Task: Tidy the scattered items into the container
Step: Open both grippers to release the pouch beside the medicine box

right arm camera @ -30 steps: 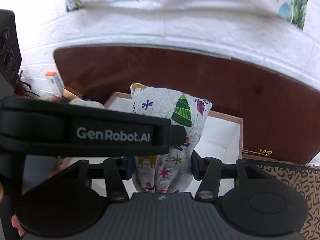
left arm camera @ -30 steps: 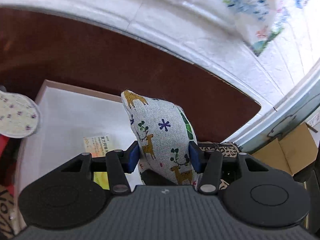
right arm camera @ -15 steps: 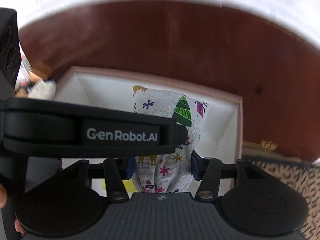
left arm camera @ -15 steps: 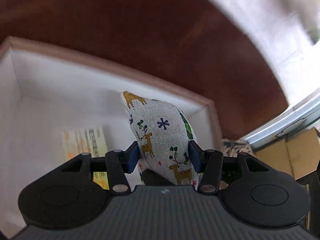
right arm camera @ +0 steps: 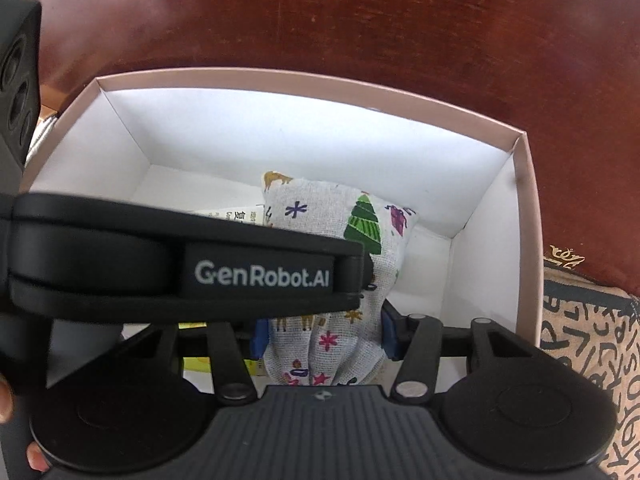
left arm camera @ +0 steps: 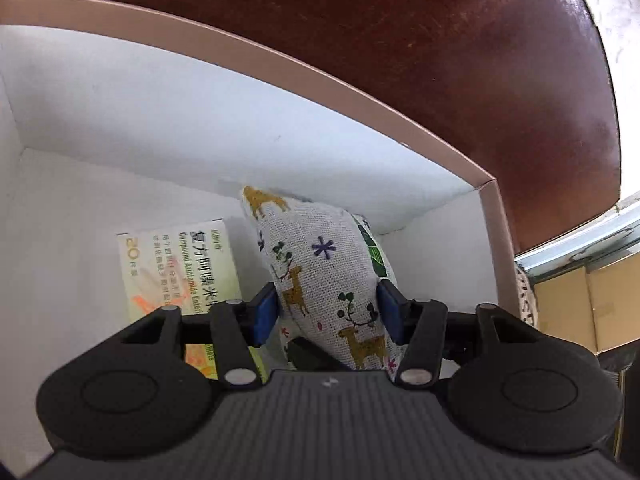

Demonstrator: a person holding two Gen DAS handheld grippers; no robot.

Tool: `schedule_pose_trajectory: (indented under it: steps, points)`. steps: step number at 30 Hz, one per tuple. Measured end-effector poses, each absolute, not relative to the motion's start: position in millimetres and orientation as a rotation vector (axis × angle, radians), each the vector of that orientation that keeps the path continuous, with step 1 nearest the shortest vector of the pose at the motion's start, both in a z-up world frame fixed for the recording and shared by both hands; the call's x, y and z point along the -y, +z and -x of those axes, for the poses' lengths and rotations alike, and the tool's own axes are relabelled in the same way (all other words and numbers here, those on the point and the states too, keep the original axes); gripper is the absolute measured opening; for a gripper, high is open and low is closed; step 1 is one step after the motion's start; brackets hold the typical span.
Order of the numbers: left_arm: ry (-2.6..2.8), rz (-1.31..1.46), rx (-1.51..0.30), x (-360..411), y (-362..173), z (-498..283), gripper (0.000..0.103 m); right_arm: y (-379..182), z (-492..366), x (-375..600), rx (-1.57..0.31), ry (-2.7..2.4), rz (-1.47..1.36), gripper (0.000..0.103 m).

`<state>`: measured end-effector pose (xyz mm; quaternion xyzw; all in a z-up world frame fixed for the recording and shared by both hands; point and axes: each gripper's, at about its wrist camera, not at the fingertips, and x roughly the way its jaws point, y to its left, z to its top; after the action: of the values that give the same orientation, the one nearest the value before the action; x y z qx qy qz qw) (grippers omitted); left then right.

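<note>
Linen pouch (left arm camera: 324, 276) sits pinched between both tools' pads inside box (left arm camera: 280, 60).

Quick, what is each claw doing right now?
Left gripper: closed on the printed fabric pouch, inside the white box.
Right gripper: closed on the same pouch.

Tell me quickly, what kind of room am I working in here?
Probably a home rather than a lab: a polished dark wood table, a patterned cloth at its edge, and household bits going into the box, a printed fabric pouch and a medicine pack.
</note>
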<state>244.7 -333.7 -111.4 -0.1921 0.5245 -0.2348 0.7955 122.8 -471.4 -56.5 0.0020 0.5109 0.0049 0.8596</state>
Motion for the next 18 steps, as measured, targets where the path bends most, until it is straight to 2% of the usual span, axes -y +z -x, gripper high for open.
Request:
schedule_pose_trajectory:
  steps: [1, 2, 3, 5, 8, 15, 18]
  points:
    - [-0.488, 0.389, -1.133, 333, -109, -243, 0.078, -58, -122, 470, -1.069, 0.005, 0.009, 0.053]
    - [-0.477, 0.364, -1.135, 332, -106, -239, 0.089, -59, -121, 468, -1.064, 0.004, 0.021, 0.056]
    - [-0.454, 0.328, -1.147, 330, -102, -236, 0.103, -60, -120, 467, -1.06, 0.005, 0.031, 0.058]
    - [-0.398, 0.277, -1.165, 326, -95, -228, 0.103, -60, -116, 463, -1.052, 0.02, 0.045, 0.069]
    - [-0.377, 0.316, -1.187, 310, -89, -212, 0.103, -55, -109, 458, -1.042, 0.039, 0.044, 0.079]
    - [-0.337, 0.44, -1.175, 273, -76, -163, 0.103, -43, -82, 444, -1.067, 0.064, 0.029, 0.091]
    - [-0.341, 0.436, -1.136, 272, -61, -152, 0.103, -34, -78, 440, -1.047, 0.015, 0.051, 0.101]
